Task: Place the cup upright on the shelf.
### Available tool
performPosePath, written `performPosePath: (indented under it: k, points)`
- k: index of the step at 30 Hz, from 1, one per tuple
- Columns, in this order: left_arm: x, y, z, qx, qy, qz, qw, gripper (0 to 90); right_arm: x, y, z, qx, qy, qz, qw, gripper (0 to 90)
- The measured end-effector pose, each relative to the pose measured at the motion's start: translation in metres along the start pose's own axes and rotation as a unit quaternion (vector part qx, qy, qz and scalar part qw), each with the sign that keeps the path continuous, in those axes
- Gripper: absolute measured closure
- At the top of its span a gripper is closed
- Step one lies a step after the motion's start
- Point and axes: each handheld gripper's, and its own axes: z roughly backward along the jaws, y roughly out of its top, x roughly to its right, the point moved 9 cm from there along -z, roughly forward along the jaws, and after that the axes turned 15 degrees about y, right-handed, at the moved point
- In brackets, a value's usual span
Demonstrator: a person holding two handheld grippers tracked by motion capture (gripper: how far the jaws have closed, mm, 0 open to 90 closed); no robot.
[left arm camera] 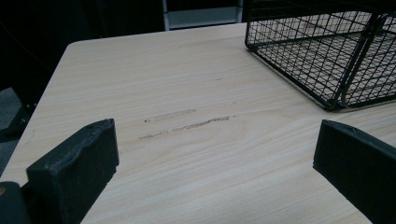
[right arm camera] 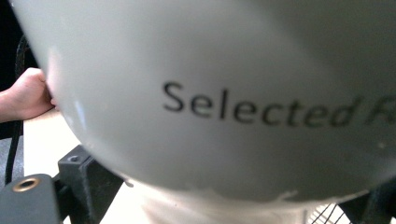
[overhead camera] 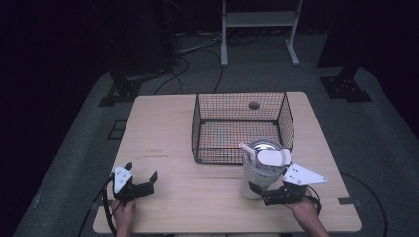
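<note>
The right gripper (overhead camera: pixel 267 193) sits at the 5 o'clock area of the worktop (overhead camera: pixel 197 197), with its jaws closed on the lower body of a white container (overhead camera: pixel 257 177). The container stands upright on the worktop, just in front of the wire basket (overhead camera: pixel 242 126) and touching or nearly touching the basket's near right corner; which of the two cannot be told. Its top is open, showing a metallic inner rim, and a white flap or lid (overhead camera: pixel 273 158) lies across the right side of the opening. In the right gripper view, the container's curved white wall (right arm camera: pixel 210 93) is close to the camera and carries dark printed lettering reading "Selected".

The left gripper (overhead camera: pixel 141 183) rests at the 7 o'clock area of the worktop, well apart from the container. Its jaws stand wide apart with nothing between them; bare wood (left arm camera: pixel 196 154) shows in the gap. The basket corner (left arm camera: pixel 336 60) lies at 1 o'clock in the left gripper view.
</note>
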Motion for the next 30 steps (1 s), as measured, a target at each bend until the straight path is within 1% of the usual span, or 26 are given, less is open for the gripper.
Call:
performPosePath:
  k: [3, 4, 7, 13, 22, 30]
  points:
    - [0.000, 0.000, 0.000, 0.001, 0.000, 0.000, 1.0000, 0.0, 0.001, 0.008, 0.000, 0.000, 0.003, 0.005, 1.0000, 8.4]
    - [0.000, 0.000, 0.000, 0.001, 0.000, 0.001, 1.0000, 0.0, 0.001, 0.009, 0.000, -0.001, 0.004, 0.002, 1.0000, 8.4]
    - [0.000, 0.000, 0.000, 0.001, 0.000, 0.002, 1.0000, 0.0, 0.003, 0.019, -0.002, 0.000, 0.006, 0.012, 0.9999, 8.4]
    - [0.000, 0.000, 0.000, 0.001, 0.000, 0.004, 1.0000, 0.0, 0.007, 0.036, -0.007, 0.003, 0.011, 0.018, 0.9998, 8.4]
    - [0.000, 0.000, 0.000, 0.001, -0.001, 0.005, 1.0000, 0.0, 0.013, 0.057, -0.016, 0.000, 0.020, 0.018, 0.9996, 8.4]
    - [-0.001, 0.001, 0.000, 0.003, -0.001, 0.005, 1.0000, 0.0, 0.020, 0.074, -0.024, 0.008, 0.026, 0.016, 0.9995, 8.4]
